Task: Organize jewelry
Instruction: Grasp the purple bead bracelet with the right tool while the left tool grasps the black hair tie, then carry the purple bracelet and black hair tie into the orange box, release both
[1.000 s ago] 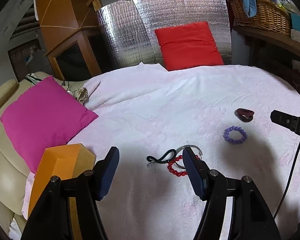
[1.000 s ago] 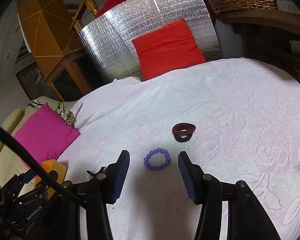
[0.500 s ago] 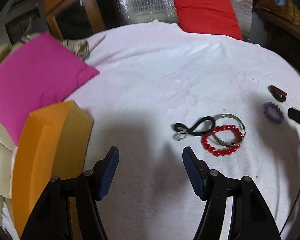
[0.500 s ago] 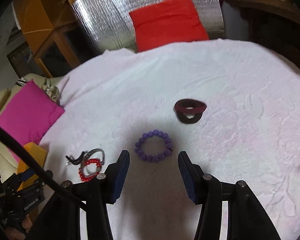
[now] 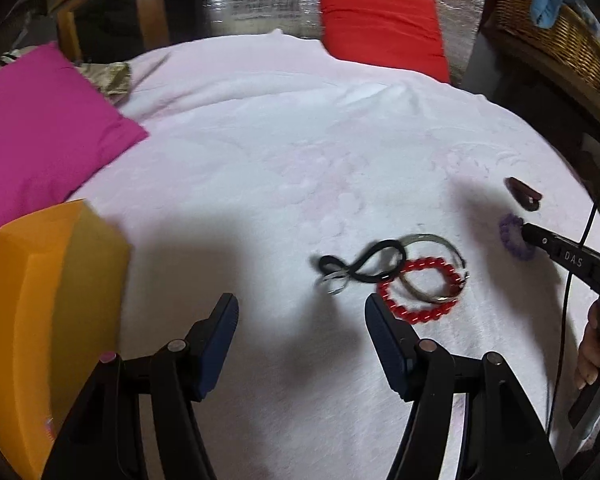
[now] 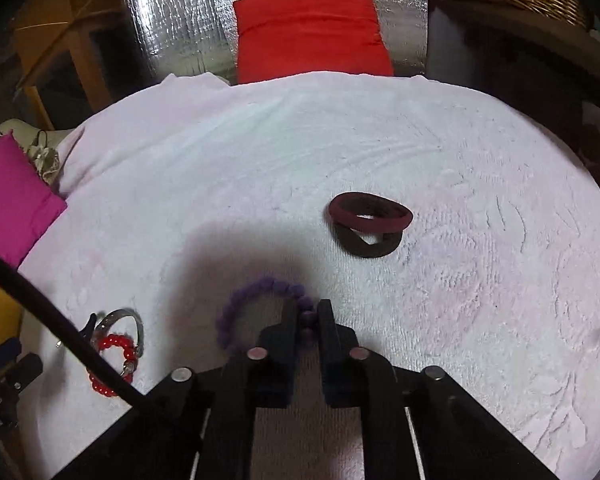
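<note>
A: What differs from a second ago?

B: The right hand-held gripper (image 6: 305, 316) has just been closing. Earlier its jaws stood wide with the purple bead bracelet (image 6: 256, 300) lying ahead between them; now they are pinched on the bracelet's right side, beads showing in the narrow slit. The bracelet lies on the pink blanket (image 6: 460, 200).

A: And the left one?

B: The left hand-held gripper (image 5: 300, 312) has its jaws apart as before, with nothing between them. It has come lower and tipped downward: the red cushion (image 5: 380, 24) sits higher in its view, and the orange box (image 5: 52, 304) fills more of the left edge.

A: Where is the other jewelry?

B: The red bead bracelet (image 5: 420, 290) overlaps a silver bangle (image 5: 432, 240), with a black cord (image 5: 364, 264) just left of them, all slightly ahead and right of the left gripper's right finger. Two dark hair bands (image 6: 370, 224), maroon over black, lie beyond the purple bracelet, as before.
</note>
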Demonstrator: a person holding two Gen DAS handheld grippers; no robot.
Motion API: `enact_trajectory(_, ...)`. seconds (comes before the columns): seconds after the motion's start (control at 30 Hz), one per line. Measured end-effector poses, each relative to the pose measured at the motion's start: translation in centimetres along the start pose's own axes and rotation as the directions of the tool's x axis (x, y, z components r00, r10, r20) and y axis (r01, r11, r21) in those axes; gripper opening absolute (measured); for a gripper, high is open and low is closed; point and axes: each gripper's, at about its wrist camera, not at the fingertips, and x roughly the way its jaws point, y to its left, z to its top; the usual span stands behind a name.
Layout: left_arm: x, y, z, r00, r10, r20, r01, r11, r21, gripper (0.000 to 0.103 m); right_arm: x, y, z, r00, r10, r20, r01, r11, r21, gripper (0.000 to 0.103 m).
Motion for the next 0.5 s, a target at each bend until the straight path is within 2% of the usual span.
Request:
enact_trajectory(0.13,2.2,-0.5,0.9,0.999,-0.037,-0.035,0.037,0.999,-0.019,0.067,-0.7,-0.5,-0.2,1.000,0.027,-0.002,-0.027,1.000,0.010,0.010)
enact_trajectory(0.2,2.8,-0.5,1.2,0.996,-0.078,-0.045,0.075,0.996,-0.055,0.067,-1.0,-0.6,-0.4,0.999,0.038,-0.004,-0.038,0.999,0.015,0.010)
enact_trajectory(0.37,3.5,-0.4,1.9,0.986,-0.167,0.003,0.166,0.974,-0.154,0.064,-1.8,-1.1,-0.9,0.998,0.067,-0.010,-0.067,0.998,0.019,0.010)
enact_trajectory(0.43,3.7,-0.5,2.0,0.982,-0.186,0.019,0.187,0.969,-0.163,0.042,-2.1,-1.4,-0.9,0.997,0.077,-0.008,-0.076,0.997,0.025,0.010)
enact_trajectory(0.47,3.9,-0.7,2.0,0.982,-0.186,0.012,0.185,0.970,-0.157,0.022,-2.2,-1.5,-0.9,0.997,0.081,-0.008,-0.081,0.996,0.030,0.010)
enact_trajectory(0.5,4.4,-0.8,2.1,0.984,-0.181,0.000,0.179,0.972,-0.151,0.017,-2.3,-1.7,-0.9,0.996,0.085,-0.009,-0.085,0.996,0.036,0.010)
